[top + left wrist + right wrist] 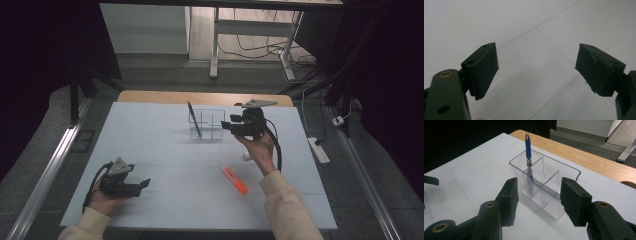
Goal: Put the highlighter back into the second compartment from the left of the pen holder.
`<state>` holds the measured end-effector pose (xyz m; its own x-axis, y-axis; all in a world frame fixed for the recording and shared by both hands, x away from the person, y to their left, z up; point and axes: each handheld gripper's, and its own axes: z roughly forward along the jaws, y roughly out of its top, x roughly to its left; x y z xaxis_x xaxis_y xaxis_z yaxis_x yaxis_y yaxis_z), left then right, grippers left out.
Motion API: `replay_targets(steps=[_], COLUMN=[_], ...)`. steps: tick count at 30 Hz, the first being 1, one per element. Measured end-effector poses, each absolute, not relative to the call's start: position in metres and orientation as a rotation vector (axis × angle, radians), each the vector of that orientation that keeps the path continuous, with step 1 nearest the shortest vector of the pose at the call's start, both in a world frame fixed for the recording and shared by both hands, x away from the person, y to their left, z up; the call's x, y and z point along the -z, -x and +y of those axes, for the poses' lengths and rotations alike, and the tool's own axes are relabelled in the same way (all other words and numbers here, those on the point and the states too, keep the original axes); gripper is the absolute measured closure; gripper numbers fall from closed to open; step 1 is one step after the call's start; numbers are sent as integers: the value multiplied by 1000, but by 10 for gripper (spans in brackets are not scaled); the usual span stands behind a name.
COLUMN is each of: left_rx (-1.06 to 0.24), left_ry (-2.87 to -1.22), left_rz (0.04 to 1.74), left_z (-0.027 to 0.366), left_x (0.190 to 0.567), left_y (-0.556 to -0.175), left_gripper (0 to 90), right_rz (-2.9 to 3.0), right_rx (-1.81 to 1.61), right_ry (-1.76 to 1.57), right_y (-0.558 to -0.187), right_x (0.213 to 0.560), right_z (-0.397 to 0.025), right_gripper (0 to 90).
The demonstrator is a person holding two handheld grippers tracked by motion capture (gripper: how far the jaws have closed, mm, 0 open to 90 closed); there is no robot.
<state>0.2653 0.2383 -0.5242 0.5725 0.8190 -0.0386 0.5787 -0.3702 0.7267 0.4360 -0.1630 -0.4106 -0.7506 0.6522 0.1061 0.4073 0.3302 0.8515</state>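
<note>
A clear divided holder [544, 185] stands on the desk [150, 130] just ahead of the right claw [537, 202], whose jaws are spread and empty. A blue pen [528, 157] leans upright in the compartment farthest from that claw. An orange marker [233, 179] lies behind it, near the person's sleeve. The left claw [536, 70], well apart, is released over bare desk.

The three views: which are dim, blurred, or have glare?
High view: dim, dark at the sides, soft. Left gripper view: the white table evenly lit, jaws sharp, no glare. Right gripper view: clear organizer sharp with faint reflections; near jaws slightly soft.
</note>
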Motion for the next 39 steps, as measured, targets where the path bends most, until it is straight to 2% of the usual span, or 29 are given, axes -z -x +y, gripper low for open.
replay_targets(steps=[24, 39], left_rx=[-435, -437], left_ry=[-2089, -2093], left_rz=[1106, 1104], left_z=[238, 237], left_x=[523, 523], left_y=[-265, -265], left_gripper=[182, 182], right_rz=[2436, 2516], right_rx=[-1287, -1157], right_ry=[-972, -1022], right_y=[-397, -367], right_x=[426, 448], right_z=[-192, -217], right_gripper=[486, 467])
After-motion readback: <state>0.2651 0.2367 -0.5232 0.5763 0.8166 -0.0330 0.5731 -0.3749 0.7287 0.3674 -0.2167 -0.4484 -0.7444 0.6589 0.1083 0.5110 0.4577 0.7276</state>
